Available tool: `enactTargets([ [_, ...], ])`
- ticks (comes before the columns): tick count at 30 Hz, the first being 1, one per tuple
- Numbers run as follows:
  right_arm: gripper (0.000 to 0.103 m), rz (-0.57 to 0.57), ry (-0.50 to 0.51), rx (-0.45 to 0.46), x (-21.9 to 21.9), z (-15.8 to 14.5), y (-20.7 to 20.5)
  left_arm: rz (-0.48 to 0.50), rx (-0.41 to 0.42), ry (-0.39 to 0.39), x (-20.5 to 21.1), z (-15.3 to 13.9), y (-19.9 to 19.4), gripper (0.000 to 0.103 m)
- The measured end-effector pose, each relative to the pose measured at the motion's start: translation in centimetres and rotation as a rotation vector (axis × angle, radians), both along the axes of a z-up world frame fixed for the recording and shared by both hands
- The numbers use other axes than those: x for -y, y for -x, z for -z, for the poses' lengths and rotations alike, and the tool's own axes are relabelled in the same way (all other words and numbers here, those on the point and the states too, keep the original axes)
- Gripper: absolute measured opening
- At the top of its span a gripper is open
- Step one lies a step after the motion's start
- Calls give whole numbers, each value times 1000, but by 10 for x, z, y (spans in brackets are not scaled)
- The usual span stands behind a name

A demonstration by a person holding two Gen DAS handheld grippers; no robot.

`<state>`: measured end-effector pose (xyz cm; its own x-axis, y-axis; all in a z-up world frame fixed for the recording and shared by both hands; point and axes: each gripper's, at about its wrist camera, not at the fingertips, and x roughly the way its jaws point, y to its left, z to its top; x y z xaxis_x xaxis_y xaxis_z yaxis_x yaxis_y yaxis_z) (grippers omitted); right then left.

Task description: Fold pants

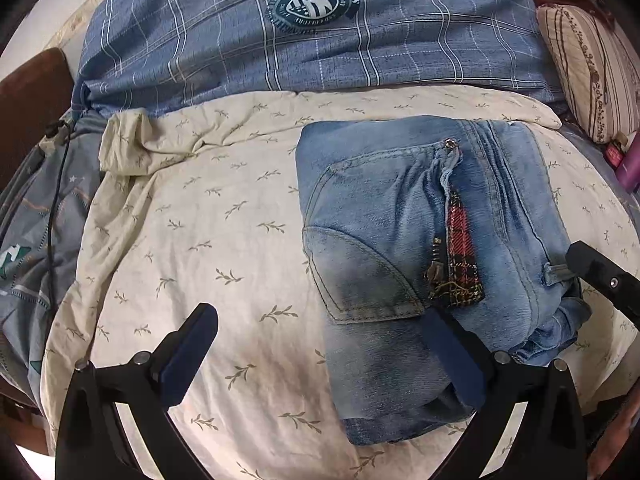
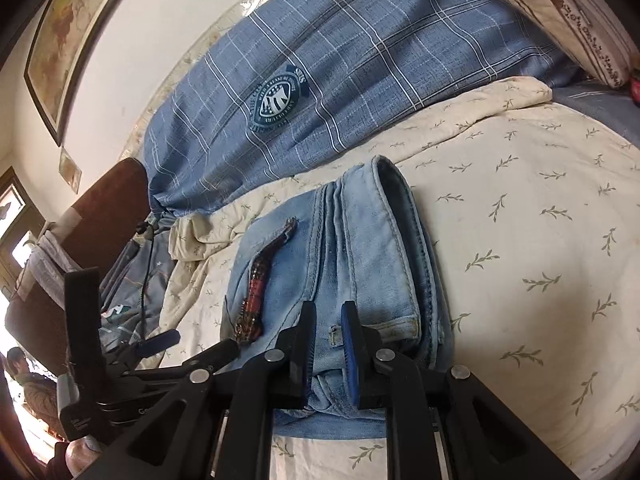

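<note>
Your pants lie folded into a compact bundle on the cream sheet of the bed — long axis running away from you toward the blue plaid duvet. Your left claw gapes wide, one finger resting on the denim; your right claw is nearly closed, pinching the near edge.

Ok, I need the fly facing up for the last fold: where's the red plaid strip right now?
The red plaid strip lies on top of the folded jeans, right of the pocket, on the cream leaf-print sheet.
</note>
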<state>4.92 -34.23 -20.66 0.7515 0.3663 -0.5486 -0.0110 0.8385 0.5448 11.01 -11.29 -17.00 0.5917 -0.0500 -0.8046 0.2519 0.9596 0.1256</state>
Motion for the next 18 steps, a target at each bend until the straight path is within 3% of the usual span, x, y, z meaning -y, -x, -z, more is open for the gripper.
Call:
enactTargets([
  [8,16,12,-18,-66,1,11,-11,33,55,-39,7,2,6,103],
  [18,14,22,33,-102,-4,20,-21,65,110,-52,10,8,9,103],
])
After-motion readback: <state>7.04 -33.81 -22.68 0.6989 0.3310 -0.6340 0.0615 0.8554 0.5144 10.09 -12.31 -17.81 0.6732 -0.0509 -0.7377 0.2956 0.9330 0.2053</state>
